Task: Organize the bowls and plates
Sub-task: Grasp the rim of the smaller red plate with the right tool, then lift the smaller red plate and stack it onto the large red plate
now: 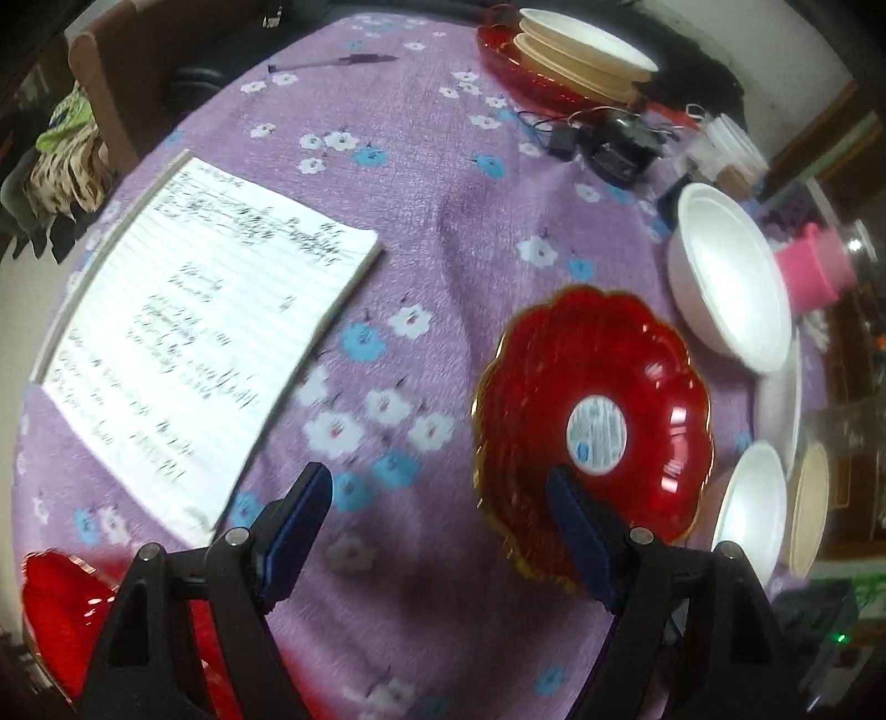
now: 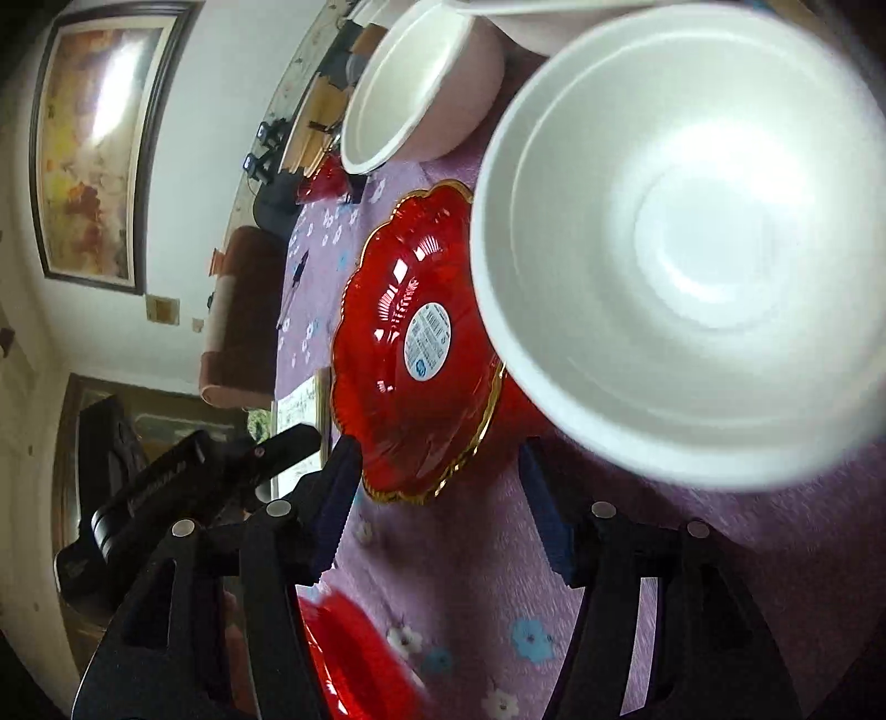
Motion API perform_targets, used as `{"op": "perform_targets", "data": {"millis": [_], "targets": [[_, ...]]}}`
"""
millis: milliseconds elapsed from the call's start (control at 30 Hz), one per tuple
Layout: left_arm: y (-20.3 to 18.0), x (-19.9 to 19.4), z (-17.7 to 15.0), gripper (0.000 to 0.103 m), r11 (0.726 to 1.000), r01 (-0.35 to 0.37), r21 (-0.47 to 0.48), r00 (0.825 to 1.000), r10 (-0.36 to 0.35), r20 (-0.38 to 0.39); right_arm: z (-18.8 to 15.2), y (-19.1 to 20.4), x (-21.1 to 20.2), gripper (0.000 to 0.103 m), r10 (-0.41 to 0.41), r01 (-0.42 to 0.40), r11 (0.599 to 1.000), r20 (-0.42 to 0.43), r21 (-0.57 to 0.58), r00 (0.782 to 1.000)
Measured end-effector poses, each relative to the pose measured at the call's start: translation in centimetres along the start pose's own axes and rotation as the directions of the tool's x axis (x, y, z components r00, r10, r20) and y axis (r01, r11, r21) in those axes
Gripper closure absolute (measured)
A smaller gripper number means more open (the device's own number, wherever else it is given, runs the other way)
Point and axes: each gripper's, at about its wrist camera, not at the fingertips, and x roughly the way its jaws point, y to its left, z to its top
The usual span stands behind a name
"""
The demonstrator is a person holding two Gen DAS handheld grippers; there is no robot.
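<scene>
The left gripper (image 1: 437, 526) hovers low over the purple floral tablecloth (image 1: 454, 232), jaws apart and empty, its right finger at the near rim of the red scalloped plate (image 1: 592, 410). The right gripper (image 2: 437, 493) is rolled sideways, jaws apart, beside that plate (image 2: 410, 354). A white foam bowl (image 2: 686, 243) looms close. Farther off lie a notebook (image 1: 199, 338) and stacked bowls (image 1: 581, 50).
</scene>
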Motion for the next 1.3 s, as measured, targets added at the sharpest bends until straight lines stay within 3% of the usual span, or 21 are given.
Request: {"op": "perform_targets", "data": {"millis": [267,533,567,733,1000,1300], "targets": [[-1.1,2.1,0.4,0.023,1.0,-0.019,-0.006,0.999,0.019,-0.049,0.3,-1.0,-0.3,0.042,0.048,-0.049,0.998,0.019,0.042,0.999],[-1.9,3.3,0.4,0.025,0.999,-0.044,0.009,0.998,0.045,-0.038,0.2,-0.7,-0.4,0.044,0.045,-0.045,0.999,0.038,-0.015,0.998],[-2.0,3.4,0.4,0.03,0.999,-0.051,0.013,0.998,0.051,-0.036,0.2,-0.6,-0.3,0.046,0.036,-0.035,0.999,0.038,-0.027,0.999],[-2.7,3.7,0.5,0.045,0.996,-0.076,0.053,0.997,0.076,-0.014,0.8,-1.5,0.4,0.078,0.028,-0.028,1.0,0.024,-0.005,0.999],[-3.6,3.4,0.4,0.082,0.994,-0.055,0.098,0.998,0.057,-0.013,0.9,-1.7,0.4,0.085,0.014,-0.013,1.0,0.027,-0.027,1.0],[-3.7,3.2,0.2,0.082,0.991,-0.065,0.119,0.998,0.067,-0.008,0.6,-1.3,0.2,0.085,-0.009,0.012,0.997,0.038,-0.071,0.999]]}}
